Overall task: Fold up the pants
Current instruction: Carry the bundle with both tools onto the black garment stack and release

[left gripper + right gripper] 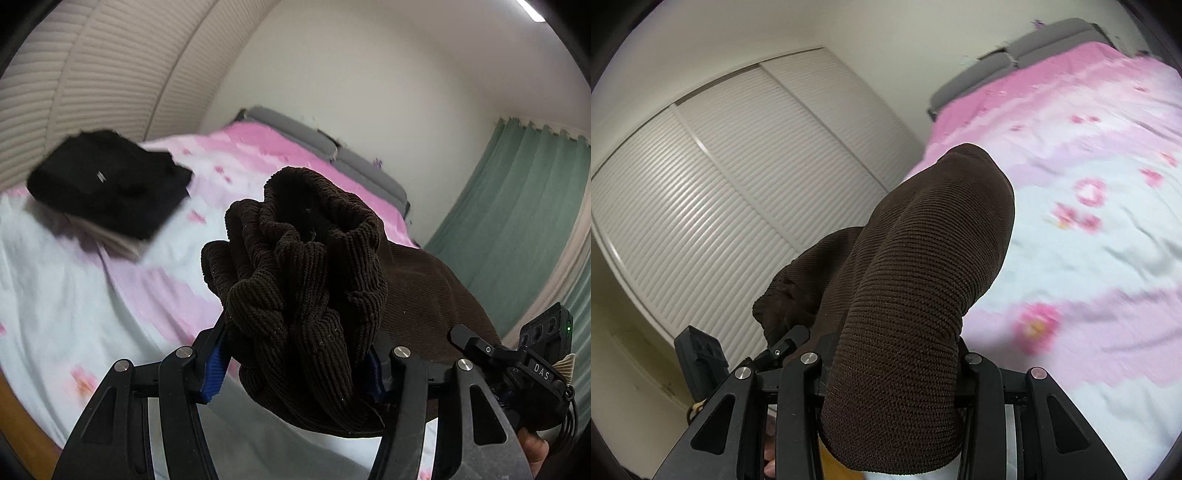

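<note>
Pants: we see dark brown corduroy pants (306, 295) bunched and lifted above the bed, filling the middle of both views; more of the same cloth trails toward four o'clock in the left view.
Left gripper: our left gripper (299, 365) is clamped on a thick crumpled wad of the pants, blue pads (216, 369) pressing the cloth from either side.
Right gripper: our right gripper (892, 369) is closed on a smoother rolled fold of the pants (916, 295), which rises toward twelve o'clock and hides the fingertips.
Other gripper in sight: in the left view, the right gripper's black body (532, 365) shows at four o'clock, touching the brown cloth.
Bed: a bedspread (92, 295) in pink and white, with blurred pink flowers, lies beneath the pants.
Folded stack: a folded black garment (107, 184) rests on the bed at ten o'clock in the left view, well apart from the pants.
Headboard: grey padding (295, 129) at twelve o'clock.
Curtain: pale green curtain (517, 221) at three o'clock.
Closet: white louvred doors (720, 184) at nine o'clock in the right view.
</note>
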`<state>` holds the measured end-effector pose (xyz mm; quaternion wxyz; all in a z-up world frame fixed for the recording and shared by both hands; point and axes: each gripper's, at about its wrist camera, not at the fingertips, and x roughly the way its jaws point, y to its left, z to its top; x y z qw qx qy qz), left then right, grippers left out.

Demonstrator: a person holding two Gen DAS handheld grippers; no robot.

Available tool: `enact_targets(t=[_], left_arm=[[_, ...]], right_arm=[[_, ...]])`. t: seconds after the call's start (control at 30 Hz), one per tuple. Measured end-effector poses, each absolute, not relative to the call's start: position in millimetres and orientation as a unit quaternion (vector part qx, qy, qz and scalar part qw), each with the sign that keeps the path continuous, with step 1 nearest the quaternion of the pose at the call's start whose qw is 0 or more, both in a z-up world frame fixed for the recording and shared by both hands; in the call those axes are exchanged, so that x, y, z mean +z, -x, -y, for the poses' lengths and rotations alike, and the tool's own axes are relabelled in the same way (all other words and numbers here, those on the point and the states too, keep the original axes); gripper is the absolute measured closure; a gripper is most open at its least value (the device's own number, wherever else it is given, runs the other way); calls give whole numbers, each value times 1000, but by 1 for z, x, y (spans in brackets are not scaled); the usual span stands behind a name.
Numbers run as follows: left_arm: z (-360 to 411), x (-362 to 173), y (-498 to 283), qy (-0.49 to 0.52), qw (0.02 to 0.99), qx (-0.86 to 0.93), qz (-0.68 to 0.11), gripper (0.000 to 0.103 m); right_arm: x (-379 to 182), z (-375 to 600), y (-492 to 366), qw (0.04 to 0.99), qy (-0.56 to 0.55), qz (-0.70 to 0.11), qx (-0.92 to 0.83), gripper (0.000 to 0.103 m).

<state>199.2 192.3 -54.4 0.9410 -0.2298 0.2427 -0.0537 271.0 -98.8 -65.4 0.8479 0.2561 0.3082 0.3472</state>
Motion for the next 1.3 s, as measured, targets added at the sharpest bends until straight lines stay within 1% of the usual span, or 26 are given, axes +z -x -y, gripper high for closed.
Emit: enact_targets(t=[0.2, 0.43, 0.6, 0.7, 0.8, 0.83, 1.03, 1.13, 1.2, 1.3], left_arm=[[-275, -22, -219, 229, 949, -22, -216, 44], [-397, 21, -264, 215, 961, 31, -170, 44], [-473, 27, -302, 222, 961, 62, -155, 44], [-517, 14, -334, 231, 958, 73, -156, 43], [-543, -7, -354, 235, 955, 79, -165, 43], [-552, -18, -363, 240, 952, 81, -170, 43], [-576, -96, -404, 269, 932, 90, -227, 42], [-581, -120, -409, 278, 928, 90, -229, 37], [-577, -127, -408, 274, 931, 94, -225, 36], [-570, -131, -406, 254, 936, 103, -220, 33]], right_arm=[[-39, 13, -316, 834, -255, -294, 390, 64], [-19, -108, -389, 810, -272, -276, 441, 64], [-21, -196, -442, 796, -278, -275, 462, 64], [-38, -235, -473, 789, -284, -286, 464, 64], [-64, -263, -493, 787, -282, -303, 457, 64], [-66, -285, -506, 788, -281, -309, 453, 64], [-135, -300, -537, 785, -283, -358, 418, 63], [-152, -302, -538, 789, -274, -363, 413, 60], [-163, -302, -542, 783, -285, -373, 410, 54], [-165, -301, -538, 785, -286, -370, 405, 51]])
